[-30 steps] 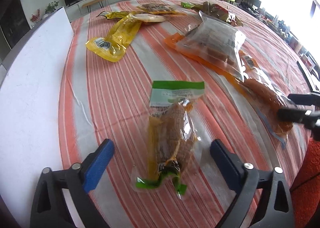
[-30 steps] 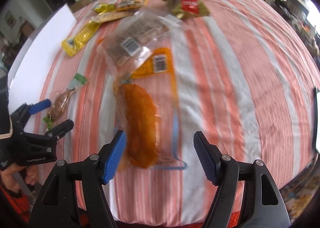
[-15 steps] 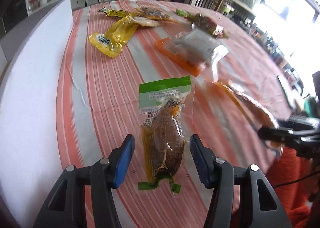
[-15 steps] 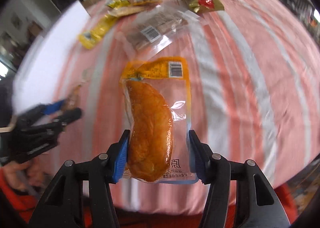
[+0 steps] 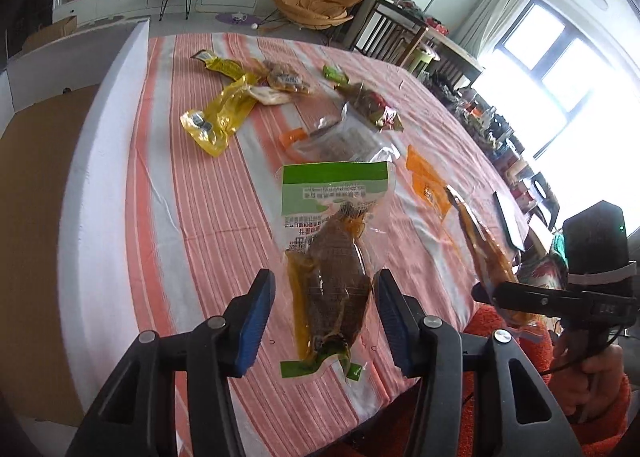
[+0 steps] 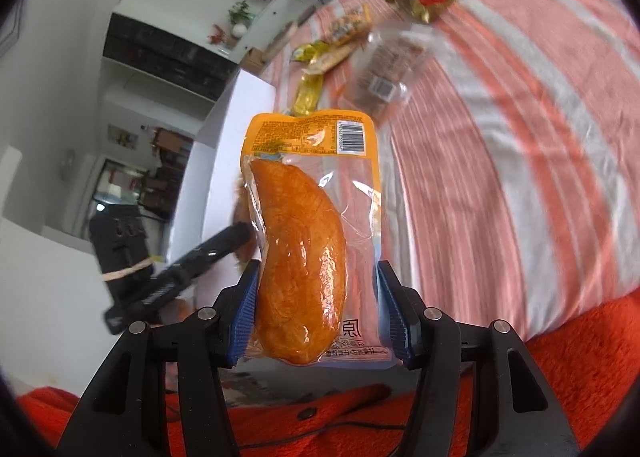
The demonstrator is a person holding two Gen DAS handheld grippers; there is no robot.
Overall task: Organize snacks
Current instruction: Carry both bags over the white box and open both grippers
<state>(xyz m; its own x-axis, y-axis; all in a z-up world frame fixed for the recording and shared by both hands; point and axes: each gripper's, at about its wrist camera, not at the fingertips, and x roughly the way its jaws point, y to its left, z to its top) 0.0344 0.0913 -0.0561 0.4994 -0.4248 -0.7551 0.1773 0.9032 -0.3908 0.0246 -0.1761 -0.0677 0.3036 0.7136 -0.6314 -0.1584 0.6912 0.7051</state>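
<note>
A clear packet with a green top and a brown piece of meat [image 5: 336,185] hangs between the blue pads of my left gripper [image 5: 324,297]. The jaws are closing on its lower half and it is raised above the striped tablecloth [image 5: 192,217]. My right gripper [image 6: 318,277] is shut on an orange packet holding a glazed orange fillet [image 6: 300,241], held upright off the table. The left wrist view shows that packet [image 5: 486,253] edge-on at the right, in the right gripper [image 5: 520,293]. The left gripper [image 6: 236,235] is a blur behind the orange packet.
On the cloth lie a yellow packet [image 5: 218,117], a clear bag of brown biscuits [image 5: 344,137], a red and gold packet [image 5: 376,105], an orange packet [image 5: 428,181] and a small green one [image 5: 336,73]. A white board [image 5: 108,137] borders the table's left side. An orange-red sleeve [image 6: 580,357] is below.
Both grippers narrowed from wide open onto their packets and rose from the table. The right one tilted up and rolled, carrying the orange packet upright.
</note>
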